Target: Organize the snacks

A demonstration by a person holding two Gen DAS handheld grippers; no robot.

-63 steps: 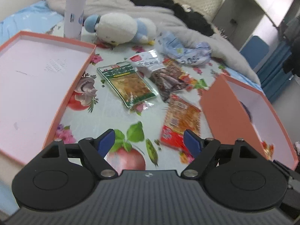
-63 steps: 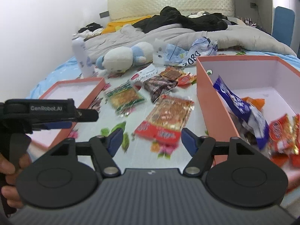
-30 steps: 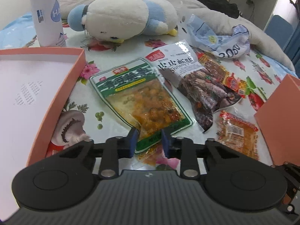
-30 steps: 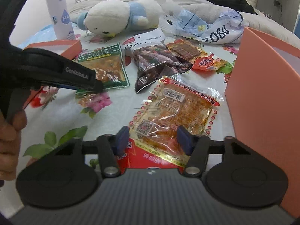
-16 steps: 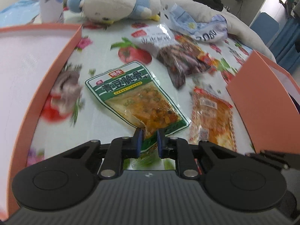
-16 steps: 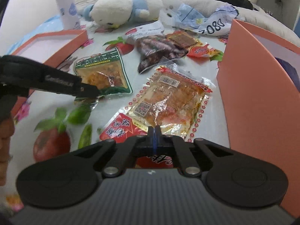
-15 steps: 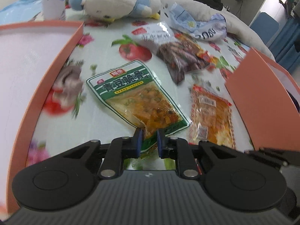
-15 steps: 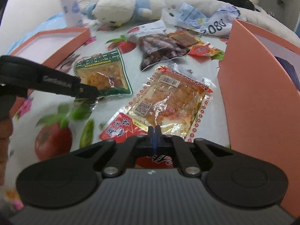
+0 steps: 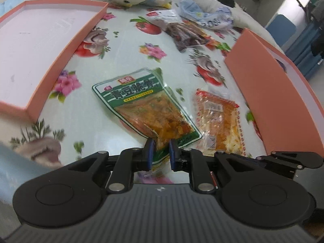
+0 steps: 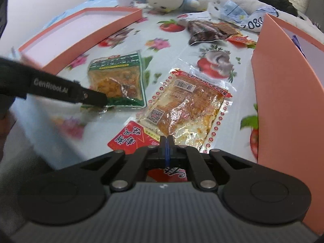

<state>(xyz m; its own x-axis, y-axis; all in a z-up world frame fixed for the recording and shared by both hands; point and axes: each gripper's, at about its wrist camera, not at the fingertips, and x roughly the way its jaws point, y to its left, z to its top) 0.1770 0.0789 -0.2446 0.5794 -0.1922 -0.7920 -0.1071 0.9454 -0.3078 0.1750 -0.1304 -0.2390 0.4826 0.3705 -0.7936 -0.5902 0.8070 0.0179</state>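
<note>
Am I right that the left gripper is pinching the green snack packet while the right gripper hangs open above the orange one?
Not quite: the right gripper is shut on the orange snack packet, as the right wrist view shows. The left gripper does pinch the green snack packet.

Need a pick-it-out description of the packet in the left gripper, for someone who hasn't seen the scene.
Start at the floral tablecloth between the shallow pink lid and the tall pink box. Two flat packets lie side by side near the grippers. The left gripper pinches the green snack packet: green-and-white header, unlike its red-trimmed orange neighbour.
</note>
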